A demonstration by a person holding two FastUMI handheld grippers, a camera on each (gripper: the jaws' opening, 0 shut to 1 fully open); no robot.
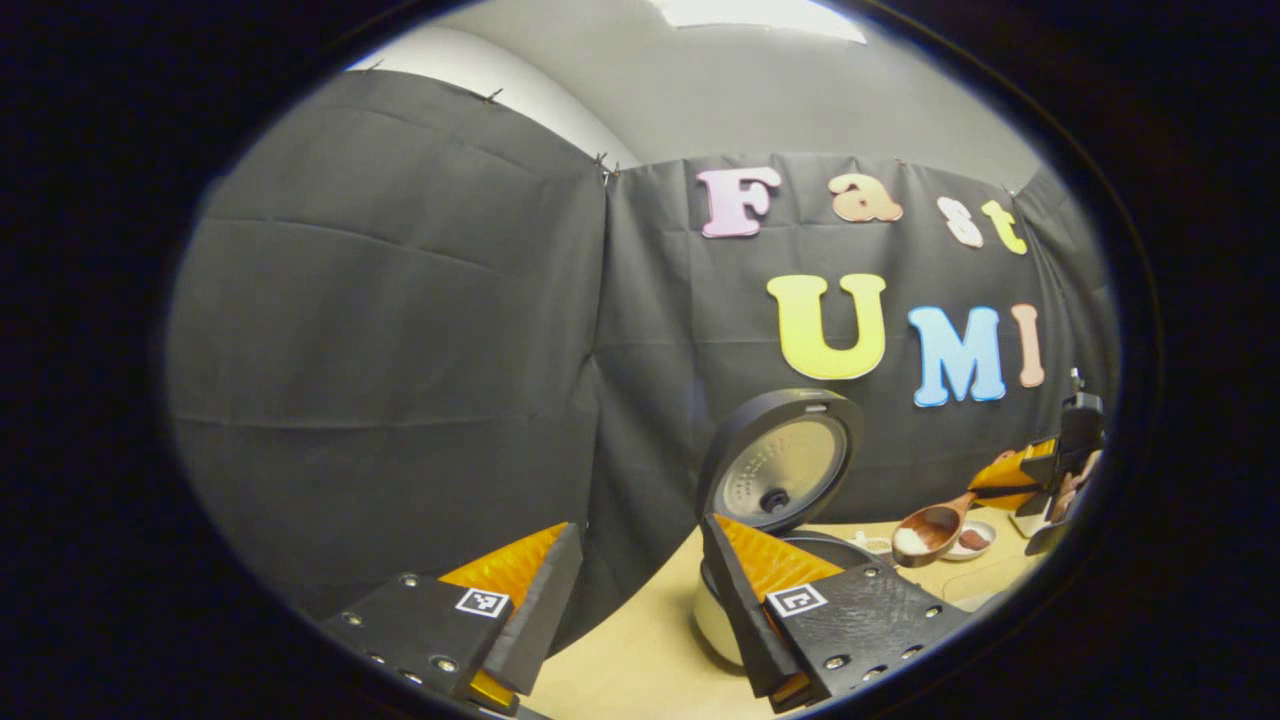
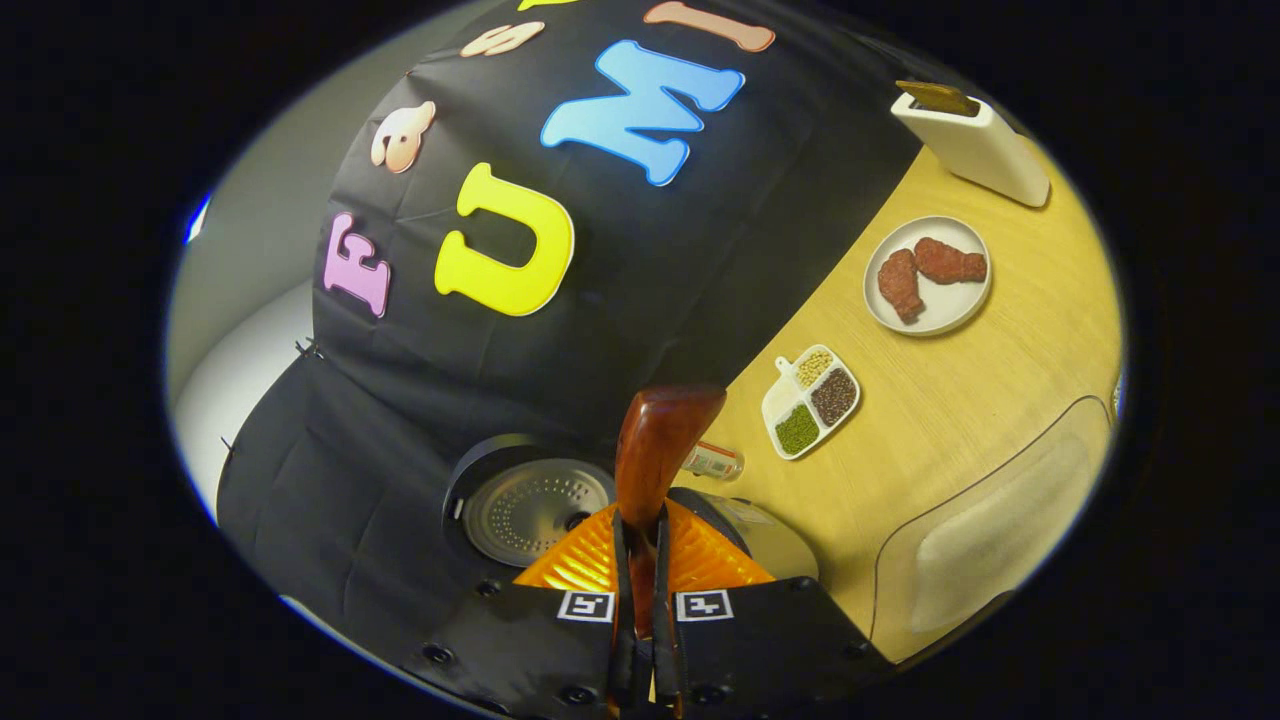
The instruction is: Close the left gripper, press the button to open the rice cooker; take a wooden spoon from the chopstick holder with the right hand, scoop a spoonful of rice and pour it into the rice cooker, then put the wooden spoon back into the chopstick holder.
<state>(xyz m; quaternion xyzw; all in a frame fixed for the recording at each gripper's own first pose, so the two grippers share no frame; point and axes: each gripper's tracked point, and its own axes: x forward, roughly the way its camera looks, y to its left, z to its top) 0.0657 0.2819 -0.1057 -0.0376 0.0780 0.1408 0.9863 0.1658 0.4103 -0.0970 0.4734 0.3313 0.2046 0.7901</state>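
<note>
Right gripper view: the right hand-held gripper [image 2: 641, 560] is squeezed tight on the handle of the brown wooden spoon [image 2: 655, 445], which sticks out straight ahead of it, over the white rice cooker with its round black lid up [image 2: 527, 510]. Left gripper view: the left hand-held gripper [image 1: 640, 590] is wide apart and holds nothing, and ahead to its right, above the light wooden bench [image 1: 640, 660], the spoon bowl carries white rice [image 1: 910, 540] next to the cooker.

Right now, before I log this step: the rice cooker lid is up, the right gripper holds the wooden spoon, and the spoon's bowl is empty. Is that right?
Not quite. The wooden spoon isn't empty: the left gripper view shows white rice in its bowl. The rest holds: the rice cooker lid stands open, and the right gripper is shut on the spoon's handle, as the right gripper view shows.
</note>
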